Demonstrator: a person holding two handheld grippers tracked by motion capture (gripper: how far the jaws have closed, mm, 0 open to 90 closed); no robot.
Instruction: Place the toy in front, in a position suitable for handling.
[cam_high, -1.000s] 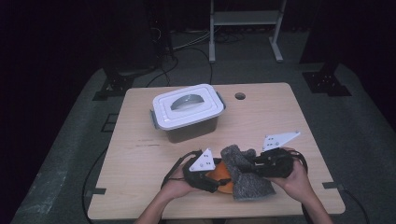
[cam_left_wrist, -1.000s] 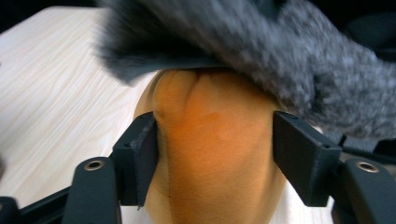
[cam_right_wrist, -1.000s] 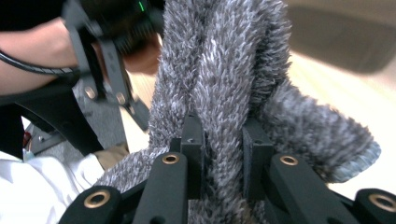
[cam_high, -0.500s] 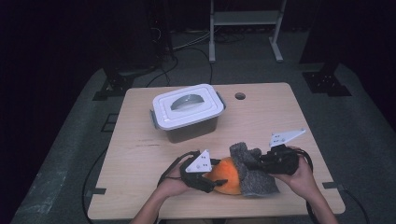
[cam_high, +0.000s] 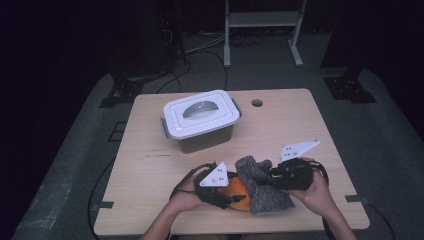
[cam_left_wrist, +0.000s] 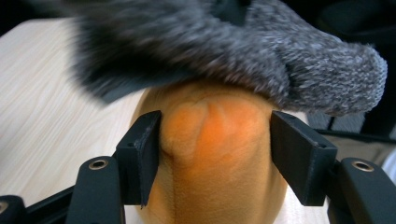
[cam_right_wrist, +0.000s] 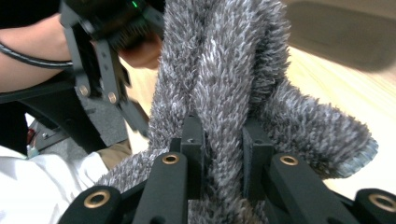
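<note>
left gripper (cam_left_wrist: 212, 158) clamped on round orange plush ball (cam_left_wrist: 215, 154), near front edge of light wooden table (cam_high: 150, 165). right gripper (cam_right_wrist: 223, 154) pinched on fuzzy grey knitted sock (cam_right_wrist: 224, 70), now pulled further over ball than a second ago; covering seems well underway.

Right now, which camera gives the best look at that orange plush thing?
The left gripper view: the orange plush sits close up between the black fingers. The high view shows a small orange patch under the grey sock.
</note>
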